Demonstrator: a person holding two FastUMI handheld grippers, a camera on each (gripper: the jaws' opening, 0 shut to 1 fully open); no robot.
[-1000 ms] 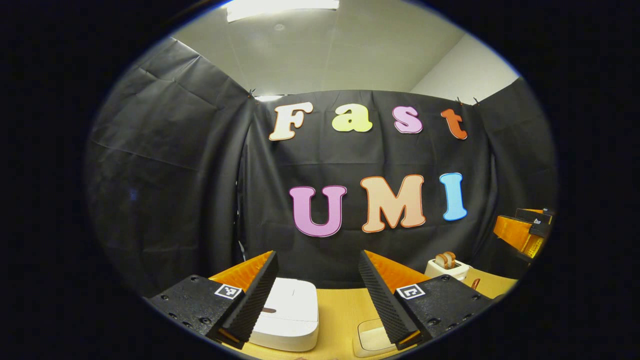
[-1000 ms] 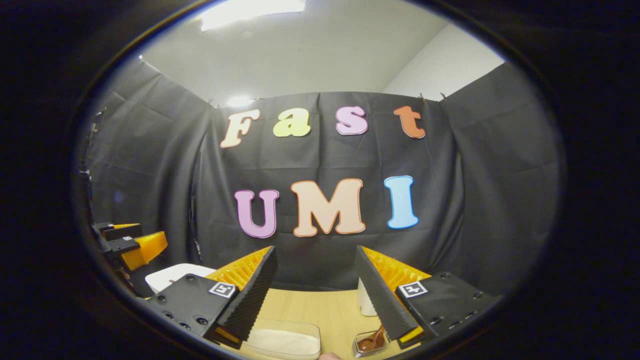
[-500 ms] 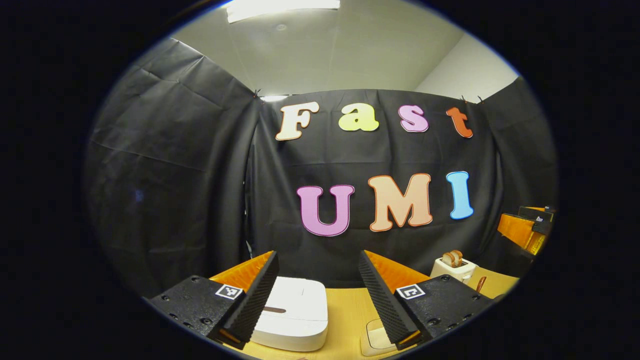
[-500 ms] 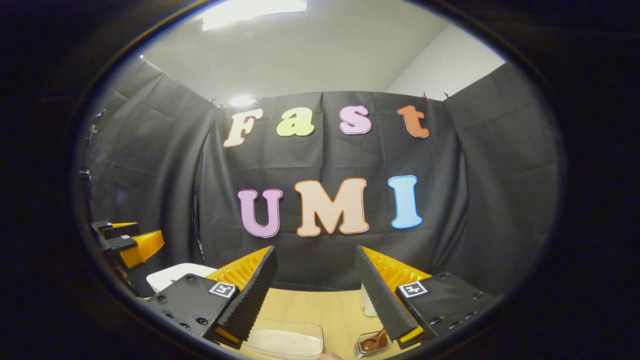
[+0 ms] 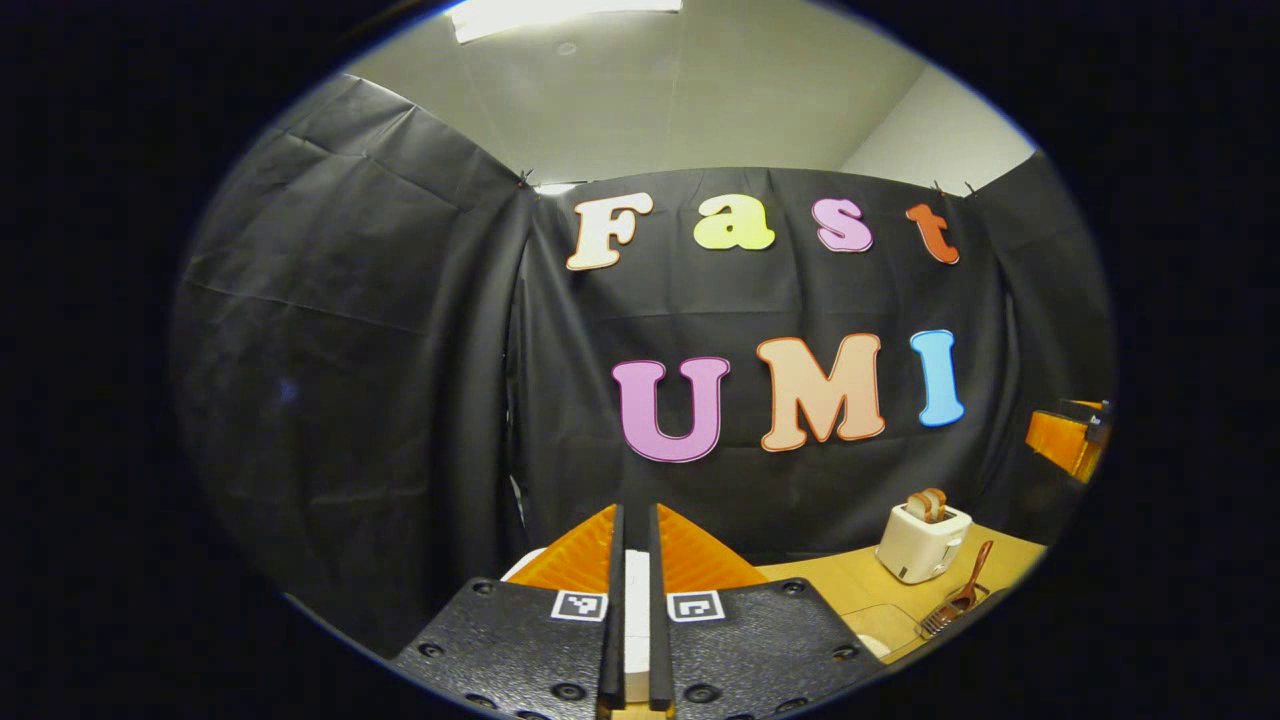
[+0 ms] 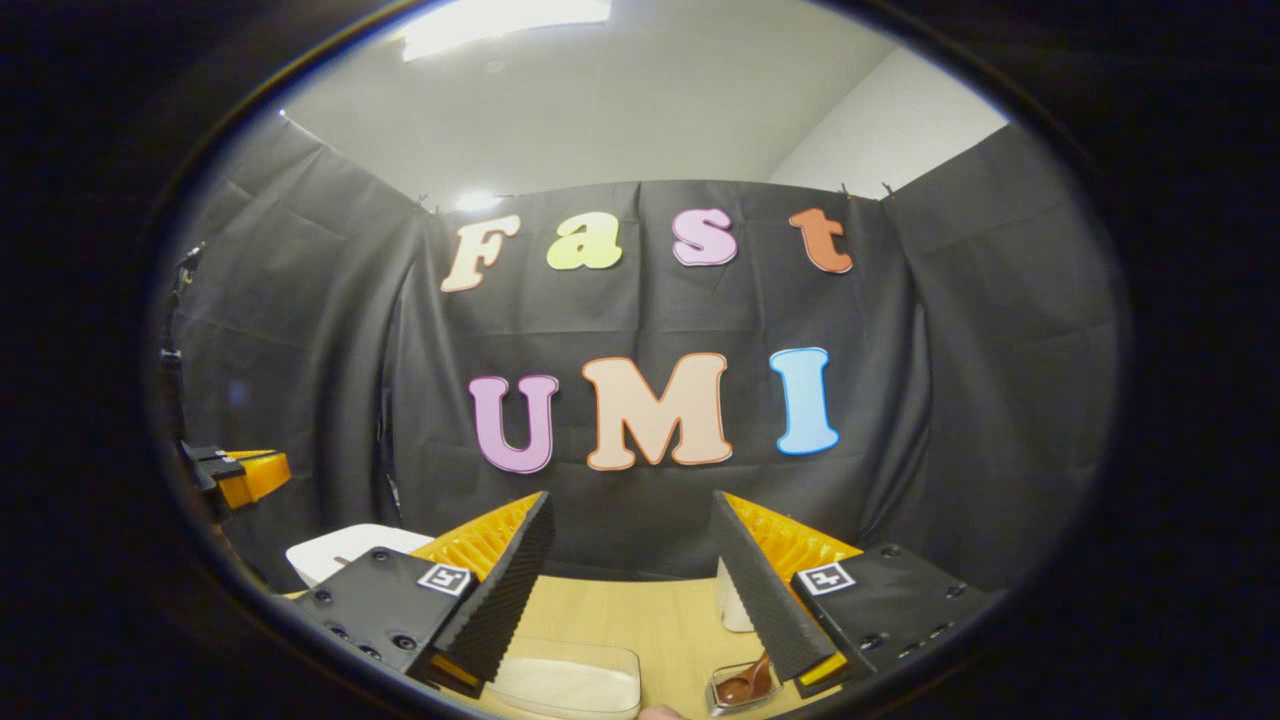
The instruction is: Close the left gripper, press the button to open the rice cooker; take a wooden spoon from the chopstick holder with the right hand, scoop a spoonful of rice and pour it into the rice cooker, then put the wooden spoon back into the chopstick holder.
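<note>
rice cooker [image 6: 340, 550], white, sits on the wooden table [image 6: 640, 615] at about 8 o'clock in the right gripper view, partly hidden behind that gripper's near finger; its lid looks down. in the left gripper view a sliver of white shows through the narrow slit between the two fingers, though i cannot tell what it belongs to.

left gripper [image 5: 632, 610] is clenched, its fingers drawn nearly together with nothing between them. it also shows in the right gripper view at 9 o'clock, well apart from the other tool.

right gripper [image 6: 632, 590] is released, fingers spread wide, grasping nothing. below it at 6 o'clock lies a clear container of rice [image 6: 565, 682], and at 5 o'clock a wooden spoon [image 6: 745, 685] stands in a small clear holder [image 6: 722, 692], just beside the right finger.

in the left gripper view, a white toaster [image 5: 920, 540] with bread slices stands on the table at 4 o'clock, and a slotted wooden spatula [image 5: 962, 597] leans near it.

black cloth wall [image 5: 400, 350] wraps the booth on three sides. above it are a pale ceiling [image 6: 600, 110] and a bright ceiling light [image 5: 565, 12] at 12 o'clock.
</note>
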